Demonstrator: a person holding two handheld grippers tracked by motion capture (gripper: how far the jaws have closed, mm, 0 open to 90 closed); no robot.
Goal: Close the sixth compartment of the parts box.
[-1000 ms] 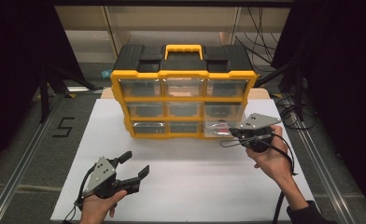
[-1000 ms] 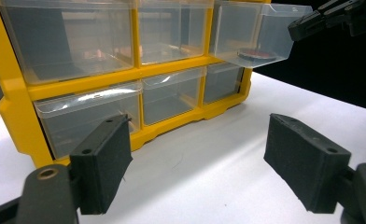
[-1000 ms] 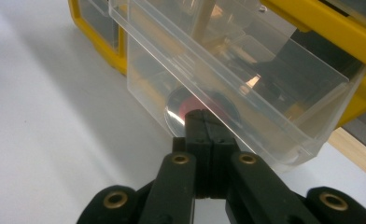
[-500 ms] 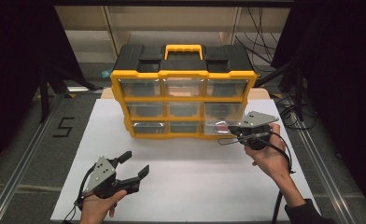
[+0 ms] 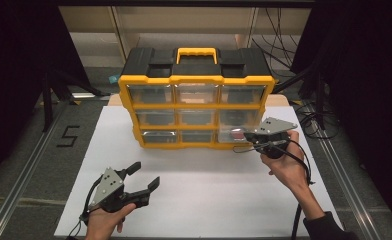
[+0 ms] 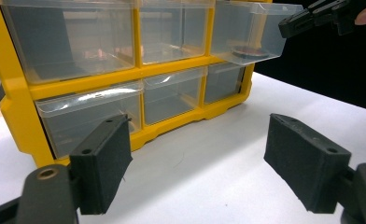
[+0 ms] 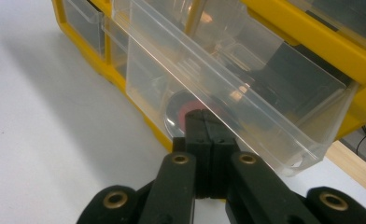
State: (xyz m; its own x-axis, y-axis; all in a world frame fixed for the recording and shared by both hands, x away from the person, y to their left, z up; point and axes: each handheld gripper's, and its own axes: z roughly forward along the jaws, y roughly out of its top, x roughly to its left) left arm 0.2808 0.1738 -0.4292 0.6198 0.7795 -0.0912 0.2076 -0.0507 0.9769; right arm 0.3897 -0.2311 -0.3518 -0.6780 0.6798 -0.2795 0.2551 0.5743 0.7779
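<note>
A yellow-and-black parts organizer (image 5: 196,95) stands at about 12 o'clock on the white tabletop (image 5: 204,195), its carry handle on top and three rows of clear drawers facing the person. The thing in hand is the clear plastic drawer (image 7: 228,88) at the right end of the middle row, pulled part way out of the cabinet; a small round dark-and-red object (image 6: 249,50) lies on its floor.

The right gripper (image 5: 248,136), at about 3 o'clock, has its fingers (image 7: 204,135) pressed fully together, pads meeting with no visible gap, and their tips are up against the drawer's front wall. Whether they pinch the lip or merely touch it cannot be told. The left gripper (image 5: 144,175) rests low at 7 o'clock, well apart from the organizer, its fingers (image 6: 102,168) spread wide with nothing between them.

The drawer looks thin-walled, light and fairly stiff, but smooth and glossy, so pads would likely slip on a flat face. The front lip or pull edge at the top centre seems the best place to take hold, drawing straight out along the runners; a skewed pull could jam it in its slot. Tipping it would send the round object sliding. The organizer itself seems light enough to shift on the tabletop if the drawer sticks.
</note>
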